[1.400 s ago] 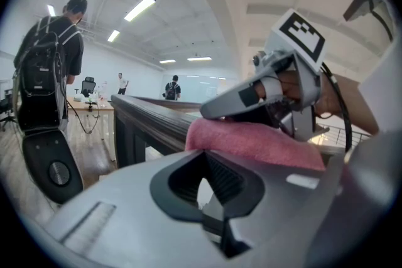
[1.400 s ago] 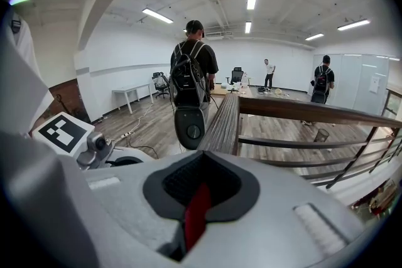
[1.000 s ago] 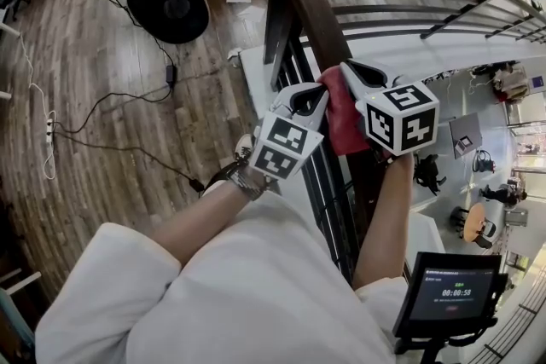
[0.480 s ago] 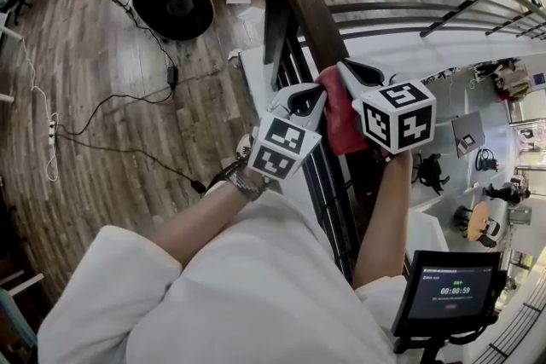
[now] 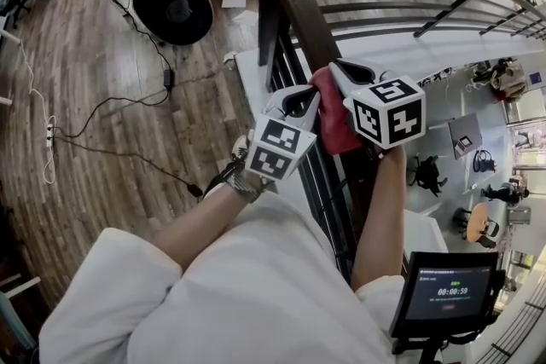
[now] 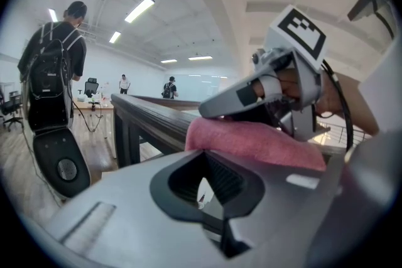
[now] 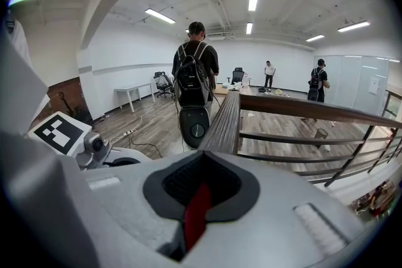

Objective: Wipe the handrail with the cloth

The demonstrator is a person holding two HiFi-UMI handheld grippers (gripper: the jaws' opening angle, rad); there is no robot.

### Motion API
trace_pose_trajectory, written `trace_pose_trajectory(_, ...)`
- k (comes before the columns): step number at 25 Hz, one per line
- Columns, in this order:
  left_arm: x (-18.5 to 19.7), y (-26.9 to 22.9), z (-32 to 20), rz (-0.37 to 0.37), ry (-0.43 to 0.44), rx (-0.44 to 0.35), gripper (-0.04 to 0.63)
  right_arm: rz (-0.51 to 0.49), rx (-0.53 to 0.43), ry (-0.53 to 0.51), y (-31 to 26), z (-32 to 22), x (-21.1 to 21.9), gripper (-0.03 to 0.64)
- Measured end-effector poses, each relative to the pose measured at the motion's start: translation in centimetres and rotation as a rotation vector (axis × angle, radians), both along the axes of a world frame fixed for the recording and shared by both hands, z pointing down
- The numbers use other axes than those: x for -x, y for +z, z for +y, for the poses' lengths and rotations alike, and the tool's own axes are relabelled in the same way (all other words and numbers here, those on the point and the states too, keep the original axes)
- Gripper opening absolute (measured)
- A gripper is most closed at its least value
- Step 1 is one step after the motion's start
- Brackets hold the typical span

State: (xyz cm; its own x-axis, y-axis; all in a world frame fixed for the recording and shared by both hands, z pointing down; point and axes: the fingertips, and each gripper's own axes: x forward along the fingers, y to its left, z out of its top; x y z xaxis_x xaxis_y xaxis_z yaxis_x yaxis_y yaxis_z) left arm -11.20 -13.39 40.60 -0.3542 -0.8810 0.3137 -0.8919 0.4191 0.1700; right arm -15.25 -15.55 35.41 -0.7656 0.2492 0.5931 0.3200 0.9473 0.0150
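A person stood close to a dark wooden handrail [image 5: 294, 0] and held 1 gripper in each hand. The rail ran from near the person to the far side, then turned off to the right.

The red cloth [image 5: 334, 122] lay on top of the handrail, near the person. The right gripper [image 7: 198, 198] was clenched on the cloth. In the right gripper view, a thin red strip of it showed, pinched between the 2 jaws. The rest of the cloth hung over the rail under that gripper.

The left gripper [image 6: 207, 188] sat just left of the cloth, at the left side of the rail. Its jaws were pressed together with nothing between them. The pink-red cloth showed just past its tips. Whether the left gripper touched the rail or the cloth could not be told.

On the left was a brown wooden floor [image 5: 94, 149] with black cables [image 5: 128, 102] lying across it. A round black thing [image 5: 175, 8] stood on the floor at the far left. A person with a black backpack [image 7: 193, 75] stood beside the far part of the rail. A small screen [image 5: 450, 292] was near, low on the right.
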Motion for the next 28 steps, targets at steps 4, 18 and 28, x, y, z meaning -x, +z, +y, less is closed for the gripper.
trace_pose_trajectory(4,-1.0,-0.1,-0.2,-0.003,-0.005,-0.002,0.000,0.000,-0.003,0.001,-0.1,-0.2,-0.5,0.004)
trace_pose_trajectory(18,-1.9,0.1,0.0,0.001,-0.051,-0.012,-0.002,0.001,-0.011,-0.001,0.1,0.0,-1.7,0.004)
trace_pose_trajectory(28,-3.0,-0.1,-0.3,0.016,0.061,0.007,-0.002,0.004,-0.006,0.005,0.1,-0.2,-2.8,0.003)
